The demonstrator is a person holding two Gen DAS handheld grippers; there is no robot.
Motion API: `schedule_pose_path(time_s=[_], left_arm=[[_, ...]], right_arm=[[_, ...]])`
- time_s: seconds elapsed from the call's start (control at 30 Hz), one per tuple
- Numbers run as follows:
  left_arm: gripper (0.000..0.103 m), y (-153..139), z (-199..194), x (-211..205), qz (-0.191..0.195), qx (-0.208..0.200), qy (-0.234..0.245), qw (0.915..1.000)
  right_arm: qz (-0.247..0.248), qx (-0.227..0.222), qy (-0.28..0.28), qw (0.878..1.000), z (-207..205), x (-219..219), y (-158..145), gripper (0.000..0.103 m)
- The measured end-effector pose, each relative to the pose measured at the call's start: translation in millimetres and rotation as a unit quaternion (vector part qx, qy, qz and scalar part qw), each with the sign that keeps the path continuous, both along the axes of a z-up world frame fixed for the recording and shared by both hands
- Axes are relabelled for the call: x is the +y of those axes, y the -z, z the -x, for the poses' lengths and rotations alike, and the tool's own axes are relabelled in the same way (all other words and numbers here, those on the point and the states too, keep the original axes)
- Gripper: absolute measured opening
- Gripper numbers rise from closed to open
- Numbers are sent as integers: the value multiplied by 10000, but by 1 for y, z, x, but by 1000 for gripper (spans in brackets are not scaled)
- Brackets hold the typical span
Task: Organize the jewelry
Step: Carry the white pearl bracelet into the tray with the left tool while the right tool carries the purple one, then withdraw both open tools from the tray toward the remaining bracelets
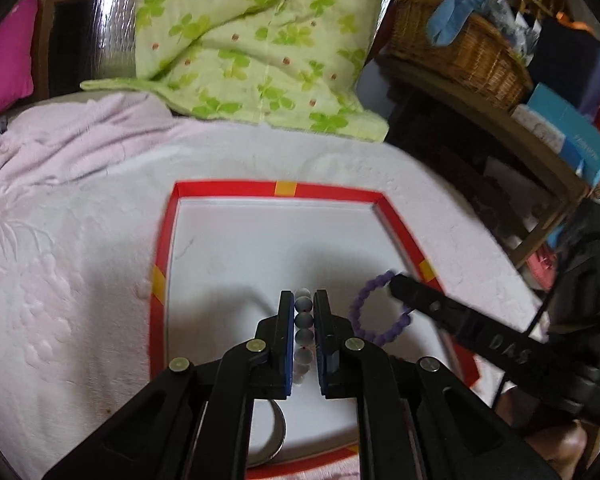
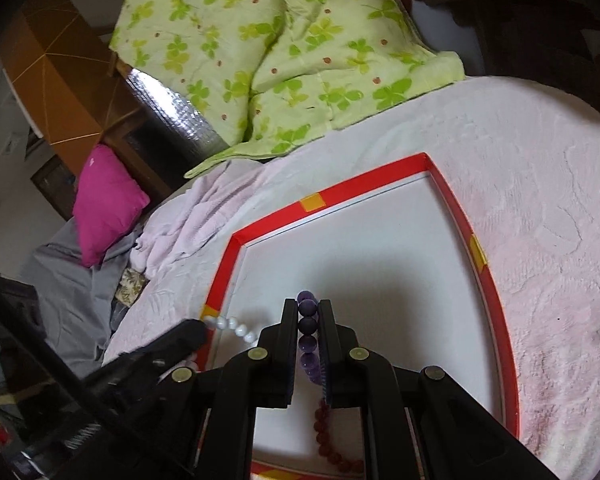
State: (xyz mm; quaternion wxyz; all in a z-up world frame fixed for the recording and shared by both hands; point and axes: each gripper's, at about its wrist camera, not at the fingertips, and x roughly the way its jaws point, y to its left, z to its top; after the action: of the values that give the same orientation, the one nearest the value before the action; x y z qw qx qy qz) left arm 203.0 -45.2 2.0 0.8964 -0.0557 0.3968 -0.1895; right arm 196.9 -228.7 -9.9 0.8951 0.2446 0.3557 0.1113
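1. The left tongs point(image 1: 304, 300) are pinching a pale grey bead bracelet point(image 1: 303, 320) between narrow jaws, over the white floor of the red-rimmed tray point(image 1: 236, 189).
2. The right tongs point(image 2: 308, 308) are clamping a purple bead bracelet point(image 2: 308, 324) the same way above that tray's floor.
3. A dark red bead strand point(image 2: 328, 436) is lying in the tray beneath the right tongs.
4. The tray is sitting on a pink bed cover point(image 1: 60, 260), with a green clover quilt point(image 1: 252, 40) beyond.

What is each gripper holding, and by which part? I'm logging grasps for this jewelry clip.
The left gripper pinches the pale grey bead bracelet across a run of its beads. The right gripper pinches the purple bead bracelet likewise, along its strand.
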Motion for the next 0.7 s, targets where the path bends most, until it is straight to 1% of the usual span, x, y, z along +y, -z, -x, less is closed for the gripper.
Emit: schedule_pose_path(time_s=[0.1, 0.13, 0.17, 0.2, 0.23, 0.27, 0.33, 0.4, 0.47, 0.53, 0.6, 0.67, 0.7], left_arm=[[17, 13, 1, -10, -334, 153, -32, 9993], [25, 15, 3, -11, -407, 174, -36, 9990], [37, 16, 4, -12, -466, 187, -51, 9987], [42, 16, 8, -12, -512, 183, -76, 9985], [49, 15, 13, -12, -551, 148, -118, 9983], [53, 14, 17, -11, -589, 116, -153, 9981], [56, 11, 23, -11, -717, 57, -216, 9972], [60, 8, 34, -13, -949, -38, -259, 9951], [70, 7, 44, -14, -1219, -132, -323, 9919], [71, 6, 55, -14, -1441, -208, -369, 9887], [71, 6, 65, -10, -1598, -268, -412, 9859], [72, 3, 74, -4, -1697, -335, -528, 9835], [72, 1, 79, 0, -1709, -372, -582, 9829]], right_arm=[[143, 93, 340, 9993, -2, -12, 7, 13], [161, 155, 448, 9987, -3, -18, 9, 13], [160, 209, 523, 9983, -2, -23, 11, 13], [141, 217, 560, 9981, 0, -28, 11, 13], [137, 202, 577, 9980, 2, -31, 8, 13], [145, 179, 575, 9981, 4, -33, 6, 13], [160, 147, 536, 9983, 9, -34, 1, 14], [204, 127, 498, 9985, 15, -33, -4, 14], [306, 164, 436, 9984, 21, -30, -8, 14], [342, 215, 375, 9985, 25, -24, -10, 20], [310, 273, 359, 9985, 30, -21, -12, 33], [346, 271, 381, 9983, 35, -18, -14, 38], [381, 252, 389, 9982, 39, -16, -16, 38]])
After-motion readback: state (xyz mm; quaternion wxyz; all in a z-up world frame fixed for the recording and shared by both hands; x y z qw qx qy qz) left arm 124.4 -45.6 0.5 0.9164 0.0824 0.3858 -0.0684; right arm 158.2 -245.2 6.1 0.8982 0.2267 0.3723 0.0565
